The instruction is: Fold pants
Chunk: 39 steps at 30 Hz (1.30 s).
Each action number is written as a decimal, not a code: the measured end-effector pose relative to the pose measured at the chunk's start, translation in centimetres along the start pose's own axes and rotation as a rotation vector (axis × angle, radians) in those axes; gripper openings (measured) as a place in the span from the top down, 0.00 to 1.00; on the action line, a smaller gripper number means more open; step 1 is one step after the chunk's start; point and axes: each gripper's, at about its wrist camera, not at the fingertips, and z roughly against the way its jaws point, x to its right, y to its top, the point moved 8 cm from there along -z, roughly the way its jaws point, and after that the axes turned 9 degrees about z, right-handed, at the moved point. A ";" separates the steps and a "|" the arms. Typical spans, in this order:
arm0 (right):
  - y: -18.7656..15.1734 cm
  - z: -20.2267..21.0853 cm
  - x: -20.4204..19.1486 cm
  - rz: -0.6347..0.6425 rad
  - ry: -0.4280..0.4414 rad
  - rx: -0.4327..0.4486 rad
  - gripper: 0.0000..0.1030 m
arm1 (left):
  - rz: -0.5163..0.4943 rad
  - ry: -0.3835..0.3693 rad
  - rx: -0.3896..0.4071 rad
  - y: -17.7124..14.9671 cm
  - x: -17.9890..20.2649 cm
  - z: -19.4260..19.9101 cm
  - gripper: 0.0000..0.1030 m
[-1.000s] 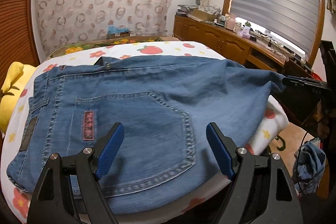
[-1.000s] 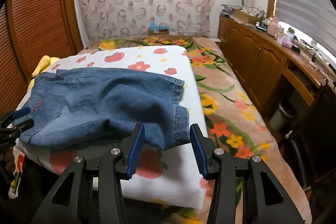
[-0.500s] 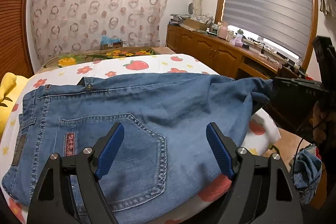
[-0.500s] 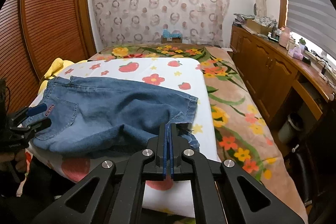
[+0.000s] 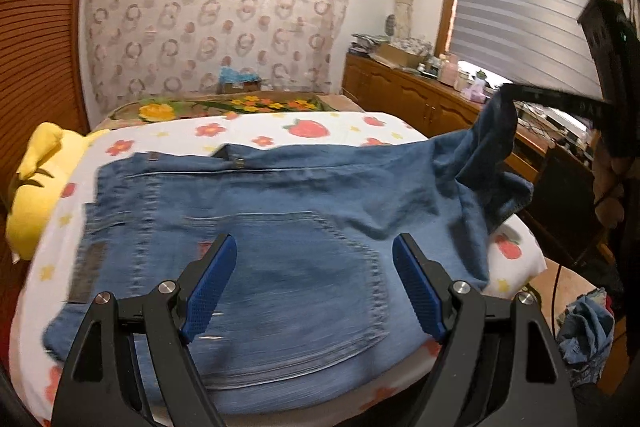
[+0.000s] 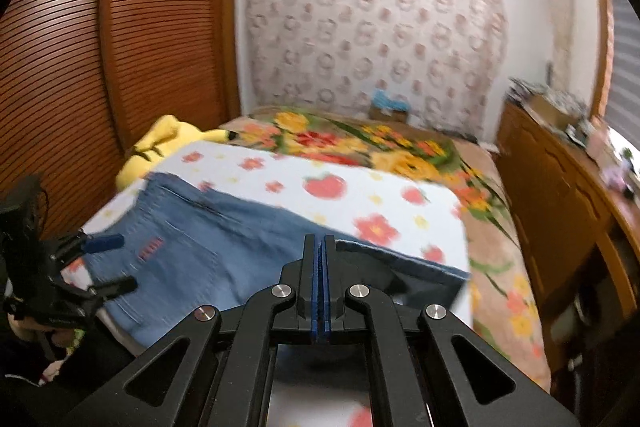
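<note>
Pants (image 5: pixel 280 227) lie flat on strawberry-print quilt (image 5: pixel 320 127) on bed. Our right gripper (image 6: pixel 319 267) jaws clenched on leg hem, hem raised off quilt. Left gripper (image 5: pixel 316 283) jaws released, hovering over back pocket, nothing between. Risks: thin pinch slips from heavy denim; unpinned waist drags, fold skews.

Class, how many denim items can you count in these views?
2. The jeans lie across the strawberry-print cover, one leg end held up by the right gripper; a crumpled denim piece lies on the floor. Others may be hidden.
</note>
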 end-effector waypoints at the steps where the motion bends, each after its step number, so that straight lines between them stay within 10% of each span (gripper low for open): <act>1: 0.8 -0.2 -0.8 0.018 0.014 0.009 0.99 | 0.005 0.008 0.004 0.1 -0.5 0.3 0.21; 14: 6.7 -3.0 -9.7 0.184 0.230 0.072 0.99 | 0.069 0.088 0.043 0.7 -6.4 3.4 0.21; 19: 5.6 -5.7 -7.7 0.174 0.174 0.001 0.69 | 0.071 0.088 0.033 0.4 -6.4 2.9 0.21; 39: -3.7 -12.6 -3.4 -0.028 0.053 -0.229 0.60 | -0.041 0.023 -0.098 -1.8 -2.3 -3.0 0.21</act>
